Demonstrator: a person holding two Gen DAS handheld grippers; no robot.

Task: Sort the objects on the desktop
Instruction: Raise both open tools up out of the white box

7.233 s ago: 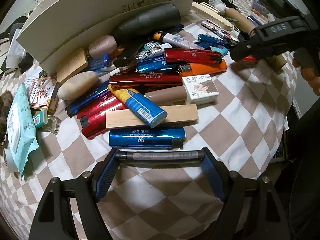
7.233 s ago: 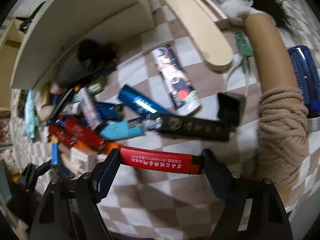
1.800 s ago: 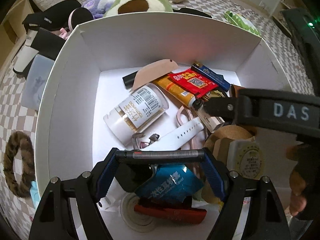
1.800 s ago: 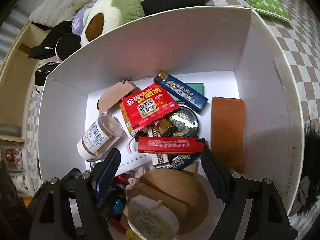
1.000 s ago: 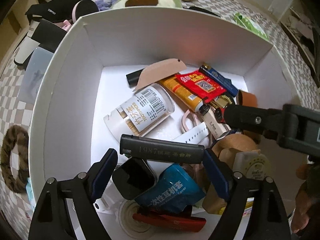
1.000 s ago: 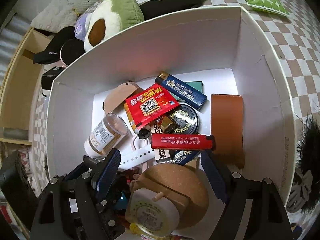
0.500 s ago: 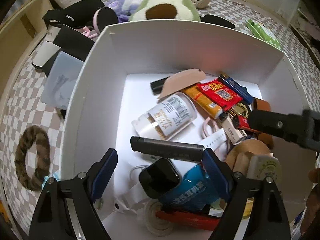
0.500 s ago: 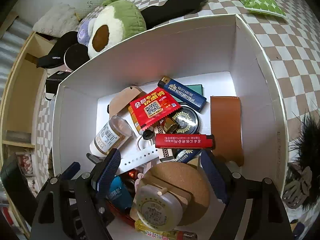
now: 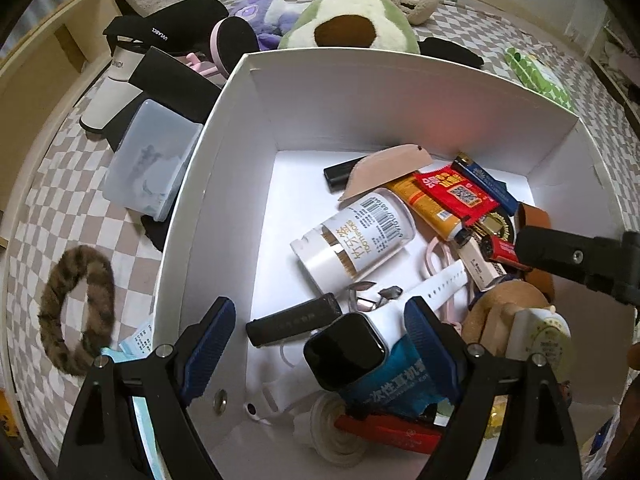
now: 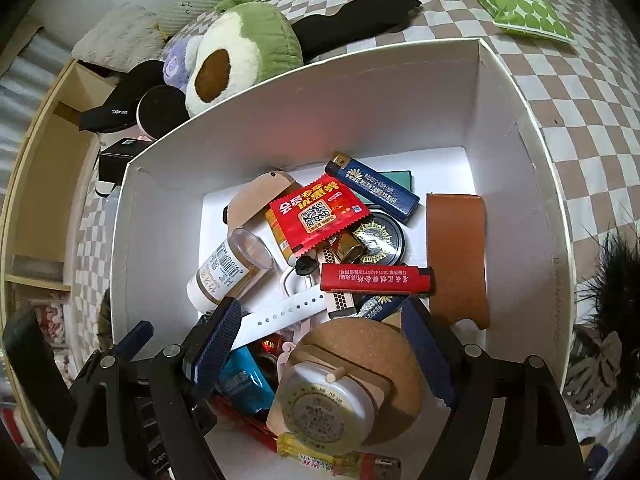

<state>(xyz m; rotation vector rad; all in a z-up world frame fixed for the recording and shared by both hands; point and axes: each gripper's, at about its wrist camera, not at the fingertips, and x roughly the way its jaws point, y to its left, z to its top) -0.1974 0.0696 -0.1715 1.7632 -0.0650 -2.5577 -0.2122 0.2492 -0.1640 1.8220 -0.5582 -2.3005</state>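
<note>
A white cardboard box [image 9: 360, 92] [image 10: 320, 120] holds a pile of small items. Over its near end my left gripper [image 9: 318, 320] stands open with nothing in it. Below it a black lighter [image 9: 294, 320] lies loose on the box floor beside a smartwatch [image 9: 344, 350]. My right gripper [image 10: 320, 320] is also open and holds nothing. A red lighter [image 10: 376, 279] rests on the pile just beyond its fingertips. In the left wrist view the right gripper's black body [image 9: 576, 258] reaches in from the right edge.
Also in the box are a toothpick jar [image 9: 356, 236], a red sachet [image 10: 318, 212], a blue lighter [image 10: 372, 186], a brown leather piece [image 10: 456, 260] and a cork round [image 10: 360, 364]. Outside lie an avocado plush [image 10: 240, 52], a fur scrunchie [image 9: 76, 304] and a translucent case [image 9: 152, 160].
The black lighter has left the left jaws and dropped to the box floor. The red lighter has left the right jaws and lies on the pile. Both grippers have drawn back a little.
</note>
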